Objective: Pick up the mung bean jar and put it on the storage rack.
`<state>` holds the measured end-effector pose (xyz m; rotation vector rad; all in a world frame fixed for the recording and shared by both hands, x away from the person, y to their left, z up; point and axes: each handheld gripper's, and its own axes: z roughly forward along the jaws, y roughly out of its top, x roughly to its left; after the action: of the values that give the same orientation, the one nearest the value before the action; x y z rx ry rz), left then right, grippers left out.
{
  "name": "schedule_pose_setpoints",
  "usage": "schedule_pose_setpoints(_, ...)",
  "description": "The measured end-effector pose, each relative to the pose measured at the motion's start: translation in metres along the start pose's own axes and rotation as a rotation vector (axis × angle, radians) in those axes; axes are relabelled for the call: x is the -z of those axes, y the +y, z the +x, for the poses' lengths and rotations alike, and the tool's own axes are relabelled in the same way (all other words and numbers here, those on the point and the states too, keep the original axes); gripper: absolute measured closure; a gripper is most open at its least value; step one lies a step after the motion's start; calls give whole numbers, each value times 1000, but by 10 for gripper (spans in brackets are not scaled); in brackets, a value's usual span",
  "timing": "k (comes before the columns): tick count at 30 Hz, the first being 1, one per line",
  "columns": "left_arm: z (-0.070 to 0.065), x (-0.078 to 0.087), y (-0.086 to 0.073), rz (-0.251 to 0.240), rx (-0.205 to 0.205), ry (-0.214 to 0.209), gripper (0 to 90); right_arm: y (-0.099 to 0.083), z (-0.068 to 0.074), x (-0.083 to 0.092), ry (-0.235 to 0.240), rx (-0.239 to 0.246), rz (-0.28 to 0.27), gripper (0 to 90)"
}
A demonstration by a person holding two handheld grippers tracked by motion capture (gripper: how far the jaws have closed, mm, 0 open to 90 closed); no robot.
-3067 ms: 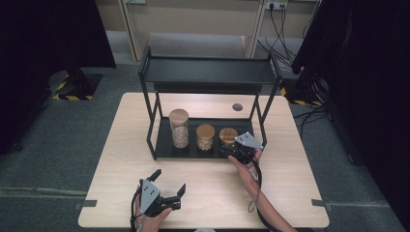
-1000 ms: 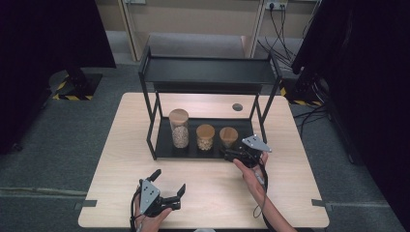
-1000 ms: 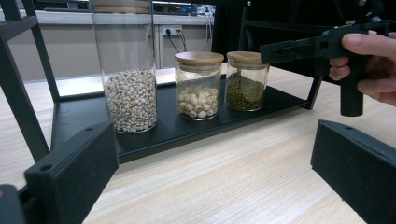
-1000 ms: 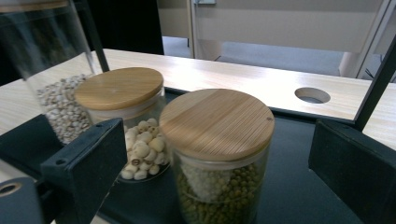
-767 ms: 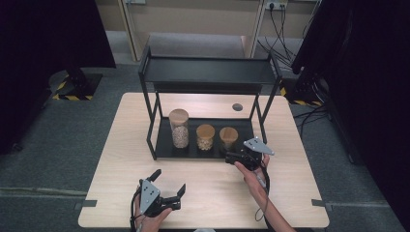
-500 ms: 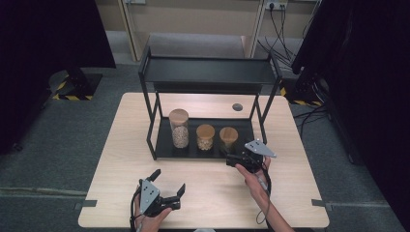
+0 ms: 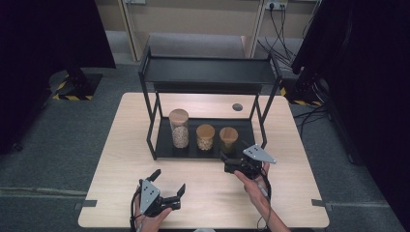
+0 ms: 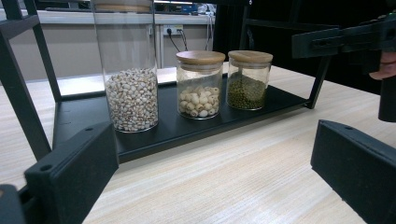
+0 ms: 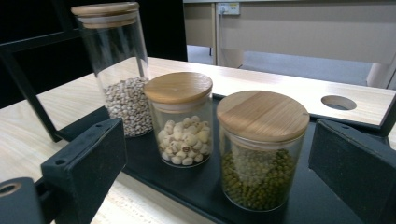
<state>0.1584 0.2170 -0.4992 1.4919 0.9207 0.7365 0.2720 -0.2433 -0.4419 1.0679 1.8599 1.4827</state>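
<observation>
Green-bean jar (image 9: pixel 261 149), unlabelled, sits just before the open right tongs (image 9: pixel 219 177); left tongs (image 7: pixel 167 186) open.

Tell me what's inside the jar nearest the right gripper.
The short jar holds small green beans, filling roughly its lower half. A round wooden lid covers the top; the beans at the pile's centre are hidden.

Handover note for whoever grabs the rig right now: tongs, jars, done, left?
Right tongs: open, empty, low at the rack's front edge, facing the green-bean jar.
Left tongs: open, empty, resting near the table's front edge.
Jars: tall grain jar, lotus-seed jar and green-bean jar stand in a row on the black rack's lower tray, wooden lids on.
Done: nothing gripped or lifted.
Left: probably close the right tongs on the green-bean jar, the nearest one, and take it out.
</observation>
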Motion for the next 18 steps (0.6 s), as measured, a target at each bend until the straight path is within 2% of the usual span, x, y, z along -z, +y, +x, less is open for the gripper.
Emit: schedule_pose_setpoints(18,1,0,0,-2,-1,8,3,-6,7,16,62,13,-14,46)
